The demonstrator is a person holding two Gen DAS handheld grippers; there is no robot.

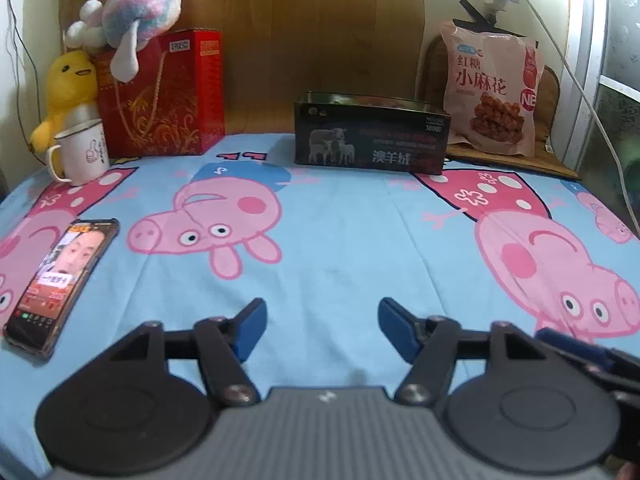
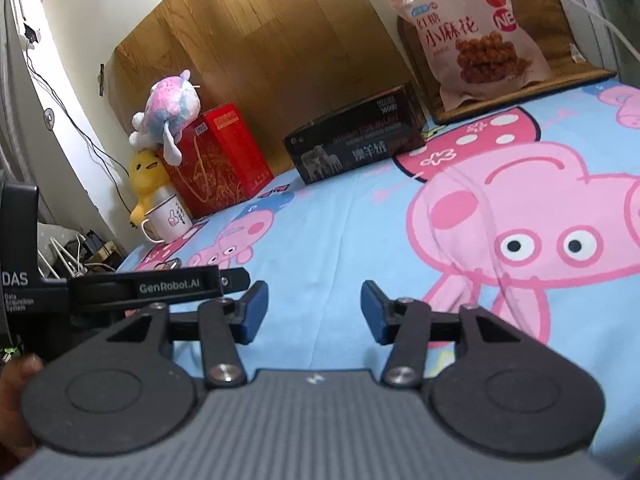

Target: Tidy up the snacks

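Your left gripper [image 1: 322,330] hangs low over the bed sheet [image 1: 340,240], its blue pads spread well apart with only blue cloth showing between them. Your right gripper [image 2: 314,312] is much the same: jaws parted to about a middling width, with bare sheet between the pads. Neither one grips anything. In the right wrist view the body of your left gripper shows at the left edge, just beside the right one.

The snack bag [image 1: 492,88], pink with a picture of brown twists, stands upright at the far right, leaning back against a brown cushion [image 1: 548,92] and resting on a brown mat at the head of the bed. Well away from both grippers, it appears near the top right of the right wrist view [image 2: 476,36].

Just left of the bag sits a dark box [image 1: 370,136] with sheep printed on its front; its top looks open, though you cannot see inside. Further left stands a red gift bag [image 1: 160,96] with a pastel plush toy [image 1: 140,8] on top, a yellow plush duck [image 1: 70,88] beside it and a white mug [image 1: 82,152] in front of the duck. A phone [image 1: 60,284] with its screen lit lies flat on the sheet near your left gripper's left side.
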